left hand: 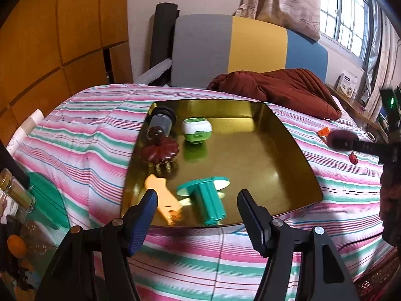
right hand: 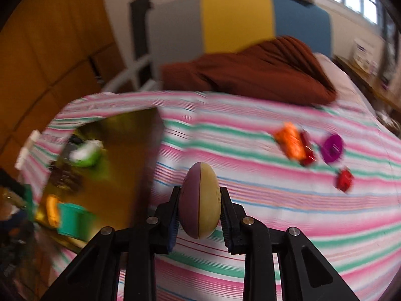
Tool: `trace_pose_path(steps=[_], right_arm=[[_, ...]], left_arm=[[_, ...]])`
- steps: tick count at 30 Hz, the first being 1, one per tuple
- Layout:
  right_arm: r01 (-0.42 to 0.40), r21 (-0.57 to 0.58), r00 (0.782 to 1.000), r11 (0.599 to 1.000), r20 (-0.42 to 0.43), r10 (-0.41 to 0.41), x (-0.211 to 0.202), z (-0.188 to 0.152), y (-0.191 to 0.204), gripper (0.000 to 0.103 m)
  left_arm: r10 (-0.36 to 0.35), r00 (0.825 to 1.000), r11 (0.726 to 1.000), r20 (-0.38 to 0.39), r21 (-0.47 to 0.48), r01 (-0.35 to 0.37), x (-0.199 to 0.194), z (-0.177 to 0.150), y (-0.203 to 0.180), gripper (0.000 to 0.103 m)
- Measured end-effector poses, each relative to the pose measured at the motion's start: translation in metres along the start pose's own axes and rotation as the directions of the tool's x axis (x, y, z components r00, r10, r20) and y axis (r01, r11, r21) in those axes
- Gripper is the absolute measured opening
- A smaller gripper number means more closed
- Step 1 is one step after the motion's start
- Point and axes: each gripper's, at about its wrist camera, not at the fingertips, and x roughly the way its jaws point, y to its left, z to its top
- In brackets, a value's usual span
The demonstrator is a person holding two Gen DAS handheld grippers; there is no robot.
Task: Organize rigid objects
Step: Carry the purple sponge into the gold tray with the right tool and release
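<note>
A gold tray [left hand: 288,155] lies on the striped bed and holds a grey-black cylinder [left hand: 160,123], a white-green box [left hand: 196,128], a dark red comb-like piece [left hand: 160,151], an orange tool [left hand: 164,202] and a teal spool [left hand: 208,200]. My left gripper [left hand: 196,202] hovers open over the tray's near edge, around the teal spool without touching it. My right gripper [right hand: 199,200] is shut on a purple-and-yellow egg [right hand: 199,200], lifted above the bedspread to the right of the tray [right hand: 140,135]. In the left wrist view the right gripper's black finger [left hand: 371,146] enters from the right with the egg [left hand: 337,138] blurred.
On the bedspread right of the tray lie an orange piece [right hand: 290,141], a purple disc [right hand: 332,148] and small red pieces [right hand: 344,179]. A maroon blanket [left hand: 280,87] is heaped by the headboard. Glass jars [left hand: 15,190] and a green lid [left hand: 47,198] sit at the left.
</note>
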Motion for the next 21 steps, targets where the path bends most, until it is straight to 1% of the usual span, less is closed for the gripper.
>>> trace_pose_path(steps=[2, 5, 7, 10, 15, 17, 19, 21], right_arm=[[-0.056, -0.023, 0.998, 0.998, -0.002, 0.056, 0.003, 0.007, 0.027, 0.029], [-0.136, -0.064, 0.99, 0.989, -0.032, 0.134, 0.019, 0.014, 0.07, 0.029], [-0.173, -0.085, 0.984, 0.981, -0.062, 0.168, 0.036, 0.016, 0.097, 0.029], [-0.226, -0.087, 0.968, 0.97, -0.132, 0.214, 0.067, 0.015, 0.133, 0.029], [-0.24, -0.102, 0.951, 0.965, -0.224, 0.213, 0.109, 0.011, 0.177, 0.029], [-0.233, -0.117, 0.941, 0.965, -0.278, 0.194, 0.128, 0.007, 0.191, 0.029], [-0.215, -0.124, 0.941, 0.969, -0.293, 0.172, 0.139, 0.003, 0.198, 0.029], [-0.213, -0.122, 0.935, 0.969, -0.314, 0.165, 0.149, 0.002, 0.202, 0.029]], left_arm=[[0.014, 1.0, 1.0, 0.0, -0.01, -0.014, -0.001, -0.001, 0.006, 0.067], [0.029, 1.0, 0.999, -0.005, -0.035, -0.029, -0.001, -0.004, 0.015, 0.067], [0.036, 0.999, 0.998, -0.011, -0.047, -0.037, 0.0, -0.005, 0.021, 0.067], [0.054, 0.998, 0.997, -0.019, -0.058, -0.055, 0.001, -0.008, 0.03, 0.067], [0.08, 0.997, 0.994, -0.022, -0.078, -0.081, 0.002, -0.008, 0.042, 0.067], [0.085, 0.996, 0.991, -0.027, -0.097, -0.087, 0.002, -0.008, 0.048, 0.067], [0.092, 0.995, 0.99, -0.03, -0.105, -0.094, 0.003, -0.009, 0.052, 0.067], [0.095, 0.995, 0.99, -0.031, -0.104, -0.098, 0.003, -0.01, 0.053, 0.067]])
